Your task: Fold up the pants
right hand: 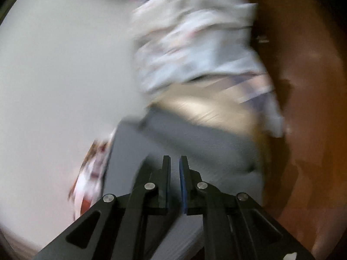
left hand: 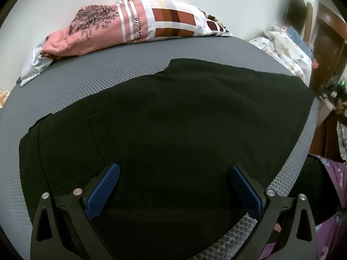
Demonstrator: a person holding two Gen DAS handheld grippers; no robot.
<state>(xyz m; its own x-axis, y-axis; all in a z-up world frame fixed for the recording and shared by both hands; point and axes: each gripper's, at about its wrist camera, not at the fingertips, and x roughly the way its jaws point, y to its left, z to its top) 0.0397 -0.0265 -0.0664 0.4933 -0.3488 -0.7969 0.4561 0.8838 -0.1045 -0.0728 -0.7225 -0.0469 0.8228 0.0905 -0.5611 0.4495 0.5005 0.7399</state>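
Black pants (left hand: 173, 117) lie spread flat on a grey textured mattress (left hand: 71, 84) in the left wrist view, waist end near me and legs running to the far right. My left gripper (left hand: 173, 169) hovers just above the near part of the pants, its blue pads (left hand: 104, 190) wide apart and empty. My right gripper (right hand: 174, 162) shows in a heavily motion-blurred right wrist view, jaws nearly closed with a narrow gap and nothing visible between them. It points off past the grey mattress (right hand: 195, 143); the pants are not seen there.
A pink and patchwork pillow (left hand: 134, 26) lies at the mattress's far edge against a white wall. A floral white bedding pile (left hand: 286, 52) sits at the far right, also blurred in the right wrist view (right hand: 195, 43). Brown wooden furniture (left hand: 325, 32) stands to the right.
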